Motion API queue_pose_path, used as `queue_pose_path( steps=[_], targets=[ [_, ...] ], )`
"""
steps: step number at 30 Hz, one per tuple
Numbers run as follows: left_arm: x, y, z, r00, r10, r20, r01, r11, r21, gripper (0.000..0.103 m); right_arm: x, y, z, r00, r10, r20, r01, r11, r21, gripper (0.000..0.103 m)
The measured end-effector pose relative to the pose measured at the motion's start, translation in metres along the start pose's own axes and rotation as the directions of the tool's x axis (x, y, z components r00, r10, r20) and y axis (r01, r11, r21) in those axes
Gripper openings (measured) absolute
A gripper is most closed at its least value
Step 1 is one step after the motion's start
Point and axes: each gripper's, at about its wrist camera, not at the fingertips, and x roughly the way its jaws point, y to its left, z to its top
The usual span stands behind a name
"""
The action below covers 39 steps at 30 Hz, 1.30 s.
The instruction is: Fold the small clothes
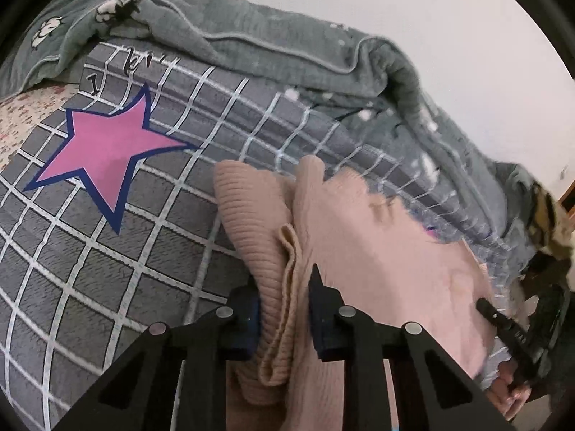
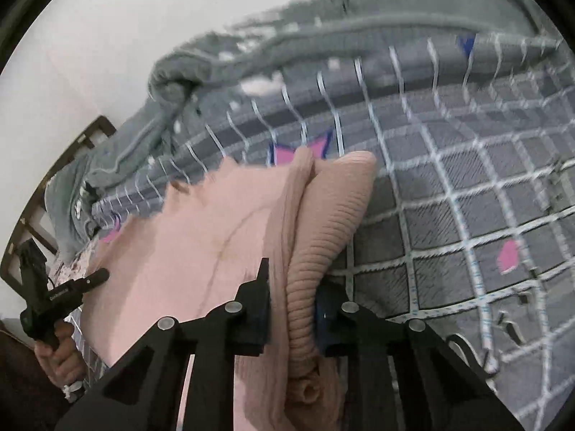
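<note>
Garment: pink knit top (image 1: 377, 251) spread on checked bedspread (image 1: 90, 269).
Left gripper (image 1: 284, 287): clamped on ribbed hem.
Right gripper (image 2: 293, 287): clamped on ribbed hem.
Far edge: grey quilt (image 1: 269, 54) bunched.

Here's the garment: a small pink knit sweater (image 1: 388, 251), soft peachy pink, spread across the bed with its body lying broad and fairly flat. Along one side the fabric is gathered up off the surface into a raised ridge, and the ribbed band (image 1: 248, 222), a shade more tan than the rest, bulges out in a thick rolled fold there. A thinner ribbed strip doubles over itself just beside it. From the other side the same ribbed roll (image 2: 330, 237) runs up the edge like a fat cord, rounded at its far end, while the smooth panel (image 2: 187, 237) stretches away, lightly creased, its far edge blurred.
</note>
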Motion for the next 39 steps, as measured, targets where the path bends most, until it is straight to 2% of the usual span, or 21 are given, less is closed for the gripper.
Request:
queue_pose_path(
  steps=[6, 10, 16, 19, 21, 24, 26, 28, 31, 36, 39],
  targets=[
    [-0.042, -0.03, -0.011, 1.0, -0.016, 0.015, 0.016, 0.998, 0.056, 0.021, -0.052, 0.027, -0.003, 0.998, -0.027, 0.062, 0.033, 0.995, -0.089, 0.019],
    [-0.066, -0.04, -0.033, 1.0, -0.017, 0.008, 0.017, 0.998, 0.068, 0.021, -0.09, 0.023, -0.016, 0.998, -0.023, 0.062, 0.028, 0.996, -0.081, 0.019],
    [-0.092, -0.038, -0.088, 0.998, -0.057, -0.029, 0.06, 0.995, 0.085, 0.021, -0.142, 0.008, -0.068, 0.999, -0.024, 0.039, 0.028, 0.992, -0.122, 0.019],
    [-0.085, -0.03, -0.109, 0.999, -0.024, -0.047, 0.028, 0.996, 0.089, 0.022, -0.139, -0.006, -0.09, 0.999, -0.037, 0.014, 0.039, 0.993, -0.111, 0.019],
    [-0.076, -0.026, -0.118, 0.998, 0.019, -0.058, -0.014, 0.996, 0.087, 0.023, -0.123, -0.018, -0.103, 0.997, -0.08, -0.017, 0.079, 0.994, -0.081, 0.02],
    [-0.074, -0.022, -0.122, 0.998, 0.036, -0.059, -0.031, 0.996, 0.084, 0.027, -0.11, -0.03, -0.115, 0.993, -0.103, -0.048, 0.102, 0.994, -0.041, 0.025],
    [-0.076, -0.022, -0.123, 0.997, 0.054, -0.058, -0.048, 0.995, 0.093, 0.029, -0.117, -0.03, -0.119, 0.994, -0.106, -0.022, 0.105, 0.994, -0.031, 0.032],
    [-0.078, -0.023, -0.125, 0.996, 0.07, -0.051, -0.064, 0.991, 0.119, 0.033, -0.129, -0.026, -0.123, 0.991, -0.13, 0.009, 0.13, 0.99, -0.058, 0.035],
    [-0.081, -0.023, -0.13, 0.996, 0.086, -0.03, -0.08, 0.985, 0.151, 0.038, -0.138, -0.017, -0.129, 0.984, -0.175, 0.04, 0.178, 0.977, -0.12, 0.038],
    [-0.09, -0.02, -0.139, 0.997, 0.079, 0.018, -0.081, 0.985, 0.152, 0.042, -0.15, 0.002, -0.134, 0.969, -0.23, 0.091, 0.244, 0.945, -0.217, 0.04],
    [-0.096, -0.022, -0.148, 0.997, 0.069, 0.045, -0.076, 0.983, 0.167, 0.055, -0.16, 0.007, -0.139, 0.964, -0.233, 0.13, 0.257, 0.944, -0.208, 0.041]
  ],
)
